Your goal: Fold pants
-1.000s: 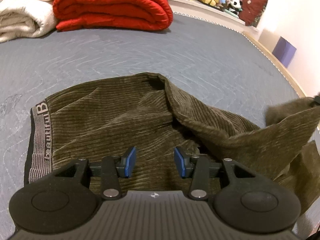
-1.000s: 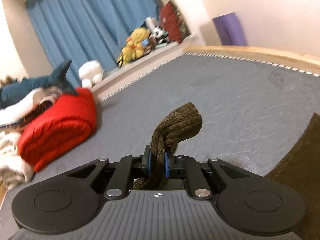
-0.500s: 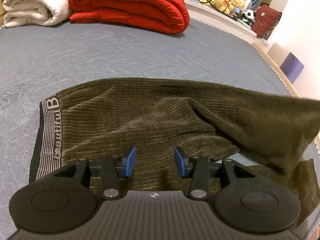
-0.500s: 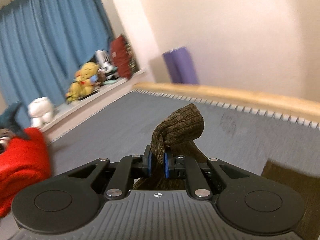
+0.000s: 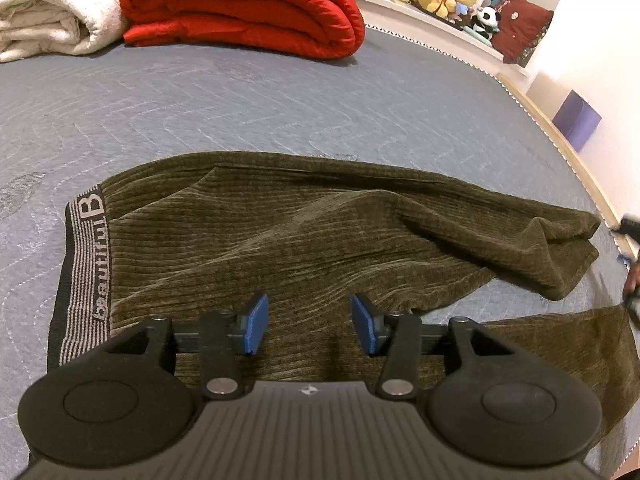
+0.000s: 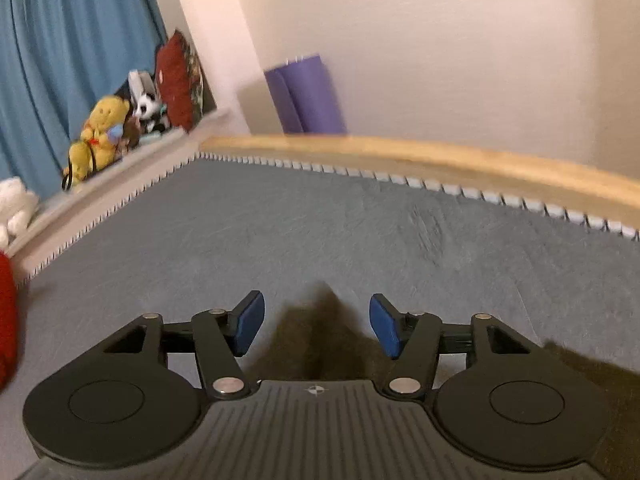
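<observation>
Olive corduroy pants (image 5: 304, 240) lie across the grey mattress (image 5: 240, 96), their lettered grey waistband (image 5: 86, 268) at the left and the legs stretched to the right. My left gripper (image 5: 306, 324) hovers over the seat area; its jaws are opening and the pads touch nothing. In the right wrist view my right gripper (image 6: 316, 328) is opening its jaws wide. The blurred leg end of the pants (image 6: 320, 340) lies below and between its pads, not pressed by them. A dark bit of the right gripper (image 5: 630, 226) shows at the left wrist view's right edge.
A folded red duvet (image 5: 240, 8) and a cream blanket (image 5: 52, 12) lie at the far side of the mattress. Plush toys (image 6: 102, 132) and a red cushion (image 6: 178, 80) line a ledge under blue curtains. A wooden bed edge (image 6: 440, 156) and a purple roll (image 6: 306, 92) are beyond my right gripper.
My right gripper carried the leg end out to the right, then opened and let it go. The upper leg now lies stretched along the mattress. My left gripper stayed put, jaws slightly wider.
</observation>
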Available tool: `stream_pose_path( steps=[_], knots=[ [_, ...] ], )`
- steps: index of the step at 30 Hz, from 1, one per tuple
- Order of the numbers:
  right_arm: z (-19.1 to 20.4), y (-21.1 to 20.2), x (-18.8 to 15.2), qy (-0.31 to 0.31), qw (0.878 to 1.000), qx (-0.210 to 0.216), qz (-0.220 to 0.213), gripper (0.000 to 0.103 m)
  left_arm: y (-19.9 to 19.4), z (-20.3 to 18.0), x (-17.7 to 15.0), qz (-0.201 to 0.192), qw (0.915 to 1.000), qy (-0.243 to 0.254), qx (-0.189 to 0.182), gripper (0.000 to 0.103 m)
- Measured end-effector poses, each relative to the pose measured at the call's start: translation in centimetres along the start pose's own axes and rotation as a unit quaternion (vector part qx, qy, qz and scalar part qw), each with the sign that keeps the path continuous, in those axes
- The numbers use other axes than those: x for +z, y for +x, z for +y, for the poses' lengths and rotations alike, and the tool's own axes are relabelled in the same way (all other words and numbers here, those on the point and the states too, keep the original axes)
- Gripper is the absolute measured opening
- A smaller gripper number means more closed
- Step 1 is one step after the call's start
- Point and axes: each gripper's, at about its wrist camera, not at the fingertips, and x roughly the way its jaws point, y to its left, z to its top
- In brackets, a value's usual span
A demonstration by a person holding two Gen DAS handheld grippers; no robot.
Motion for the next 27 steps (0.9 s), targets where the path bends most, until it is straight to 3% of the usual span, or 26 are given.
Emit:
stream_pose_path(
  steps=[5,8,10,13,15,16,18,19,20,21,23,25,27],
  knots=[
    [-3.9,3.2,-4.1,0.035,0.995,0.005,0.09,0.06,0.7,-0.3,-0.1,0.007,0.9999,0.005,0.007,0.051],
    [-3.2,4.0,-5.2,0.001,0.997,0.017,0.078,0.056,0.9,-0.3,-0.2,0.008,0.9999,0.007,0.012,0.051],
    [-2.2,4.5,-5.5,-0.018,0.996,0.044,0.074,0.023,0.9,-0.2,-0.2,0.008,0.9998,0.006,0.015,0.051],
    [-0.9,4.6,-5.8,-0.051,0.997,0.032,0.057,0.009,1.0,0.1,-0.1,0.007,0.9998,0.002,0.02,0.051],
    [-1.3,2.3,-5.1,-0.021,1.0,0.015,-0.003,0.007,0.9,0.3,0.1,0.006,0.9997,0.0,0.023,0.051],
    [-1.6,0.5,-4.8,0.0,0.998,0.0,-0.056,0.007,0.8,0.4,0.1,0.005,0.9997,-0.001,0.024,0.051],
    [-1.4,-2.7,-4.1,0.006,0.988,-0.032,-0.149,0.007,0.6,0.6,0.2,0.003,0.9997,0.0,0.024,0.051],
    [-1.2,-2.7,-3.7,-0.003,0.988,-0.03,-0.151,0.007,0.5,0.8,0.2,0.002,0.9997,0.001,0.023,0.051],
    [-1.2,-1.7,-3.3,-0.012,0.992,-0.026,-0.119,0.007,0.3,0.9,0.2,0.001,0.9997,0.001,0.023,0.051],
    [-1.4,-0.3,-3.0,-0.021,0.997,-0.045,-0.066,0.008,0.2,1.2,0.3,0.0,0.9997,0.0,0.024,0.051],
    [-2.8,0.6,-2.8,0.014,0.995,-0.098,-0.008,0.009,0.1,2.0,0.4,-0.001,0.9995,-0.007,0.03,0.051],
    [-3.7,-0.6,-2.9,0.025,0.992,-0.123,-0.021,0.013,0.3,2.8,0.5,0.002,0.9992,-0.016,0.036,0.051],
    [-3.4,-2.4,-3.2,-0.011,0.993,-0.112,-0.04,0.015,0.8,3.4,0.3,0.01,0.9988,-0.02,0.044,0.051]
  ],
)
